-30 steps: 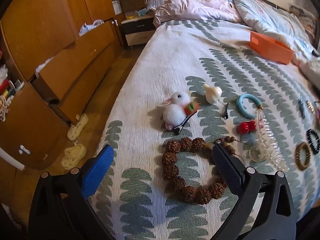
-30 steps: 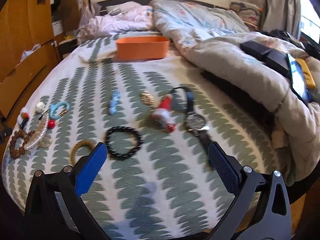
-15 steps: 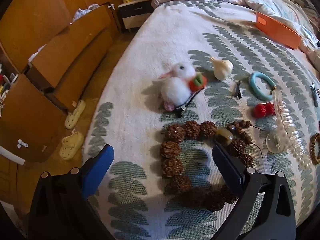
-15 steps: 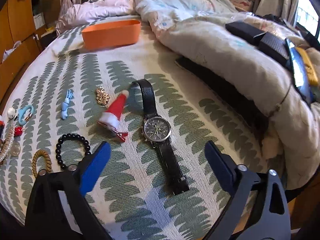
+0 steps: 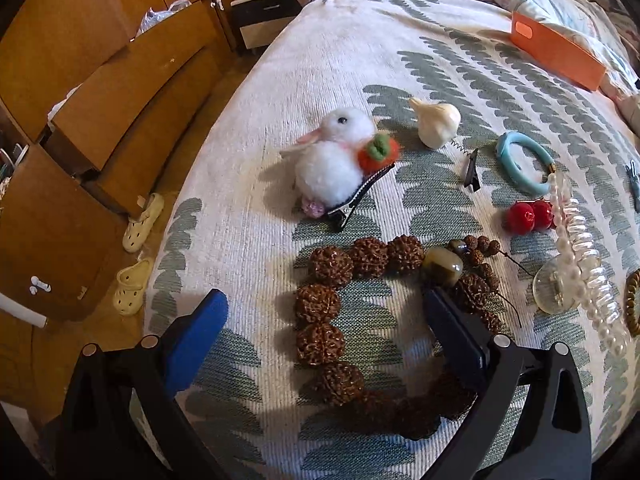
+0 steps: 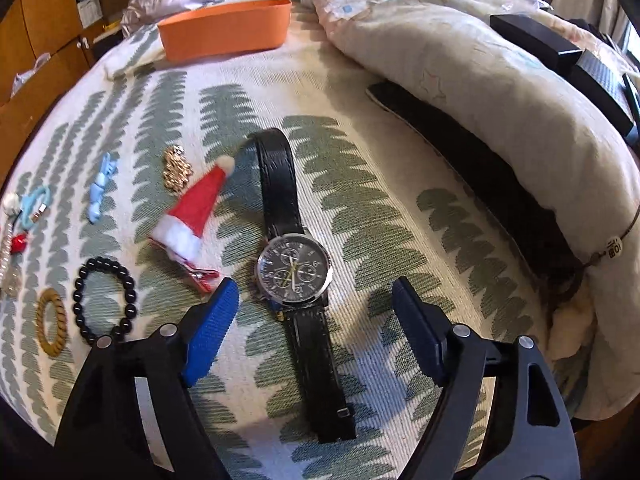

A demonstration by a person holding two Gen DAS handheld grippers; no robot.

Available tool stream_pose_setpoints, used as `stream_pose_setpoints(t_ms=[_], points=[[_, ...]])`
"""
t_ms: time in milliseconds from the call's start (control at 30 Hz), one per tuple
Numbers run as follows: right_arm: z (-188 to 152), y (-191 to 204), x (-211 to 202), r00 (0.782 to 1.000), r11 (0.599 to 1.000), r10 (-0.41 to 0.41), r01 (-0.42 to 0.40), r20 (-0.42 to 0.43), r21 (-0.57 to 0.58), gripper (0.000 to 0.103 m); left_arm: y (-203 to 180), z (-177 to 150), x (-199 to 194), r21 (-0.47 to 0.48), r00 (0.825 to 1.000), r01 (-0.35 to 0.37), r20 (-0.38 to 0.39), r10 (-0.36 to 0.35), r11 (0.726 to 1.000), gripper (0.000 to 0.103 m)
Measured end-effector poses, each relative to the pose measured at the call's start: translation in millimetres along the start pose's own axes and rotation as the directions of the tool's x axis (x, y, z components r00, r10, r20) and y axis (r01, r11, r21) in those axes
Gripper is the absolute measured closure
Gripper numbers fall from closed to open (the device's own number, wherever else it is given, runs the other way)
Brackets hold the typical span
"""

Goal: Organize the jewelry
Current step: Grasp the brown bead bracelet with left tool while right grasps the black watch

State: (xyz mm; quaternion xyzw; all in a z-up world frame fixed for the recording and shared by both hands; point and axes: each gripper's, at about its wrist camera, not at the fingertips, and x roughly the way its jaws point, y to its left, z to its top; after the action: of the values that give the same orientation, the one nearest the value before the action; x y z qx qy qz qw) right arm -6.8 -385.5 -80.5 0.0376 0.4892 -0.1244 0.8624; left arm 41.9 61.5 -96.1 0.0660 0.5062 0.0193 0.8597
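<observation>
A bracelet of large brown seed beads (image 5: 320, 304) lies on the patterned bedspread, with my open left gripper (image 5: 324, 312) hovering over it; its left side sits between the blue pads, untouched. A black-strapped wristwatch (image 6: 294, 268) lies lengthwise under my right gripper (image 6: 314, 300). That gripper's jaws are closing, the watch between them, pads clear of it. An orange box (image 6: 224, 30) stands at the far end of the bed, also seen as the orange box (image 5: 556, 54).
Near the bead bracelet lie a white rabbit hair clip (image 5: 336, 160), a garlic-shaped charm (image 5: 436, 122), a teal bangle (image 5: 524, 160), red beads (image 5: 528, 216) and a pearl clip (image 5: 584, 256). A Santa-hat clip (image 6: 192, 216), black bead bracelet (image 6: 104, 300) and rumpled duvet (image 6: 480, 80) flank the watch.
The right gripper moved rightward from the black bead bracelet to over the watch, sank closer, and its jaws narrowed. The left gripper dipped closer to the seed-bead bracelet.
</observation>
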Motion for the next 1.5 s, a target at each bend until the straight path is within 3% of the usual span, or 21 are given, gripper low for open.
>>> stream_pose_setpoints(t_ms=[200, 533, 967, 1167, 1333, 1500], points=[[10, 11, 9, 1.0, 0.999, -0.018, 0.018, 0.003, -0.046, 0.024, 4, 0, 4, -0.03, 1.0, 0.021, -0.021, -0.022, 0.999, 0.005], [12, 5, 21, 0.998, 1.0, 0.015, -0.015, -0.054, 0.005, 0.022, 4, -3, 6, -0.034, 1.0, 0.017, -0.007, -0.018, 0.999, 0.004], [10, 6, 21, 0.999, 1.0, -0.028, 0.028, -0.036, -0.004, 0.017, 2, -3, 7, -0.027, 1.0, 0.018, -0.01, -0.018, 0.999, 0.004], [10, 11, 18, 0.999, 1.0, -0.021, 0.021, -0.031, 0.003, 0.028, 2, -1, 4, -0.031, 1.0, 0.022, -0.008, -0.022, 0.999, 0.005], [10, 18, 15, 1.0, 1.0, -0.02, 0.019, -0.021, -0.018, 0.039, 4, -1, 0, -0.031, 1.0, 0.024, 0.005, -0.024, 0.999, 0.016], [11, 14, 14, 1.0, 1.0, -0.003, 0.003, -0.017, 0.004, 0.043, 5, 1, -6, -0.01, 1.0, 0.009, 0.026, -0.009, 1.0, 0.043]])
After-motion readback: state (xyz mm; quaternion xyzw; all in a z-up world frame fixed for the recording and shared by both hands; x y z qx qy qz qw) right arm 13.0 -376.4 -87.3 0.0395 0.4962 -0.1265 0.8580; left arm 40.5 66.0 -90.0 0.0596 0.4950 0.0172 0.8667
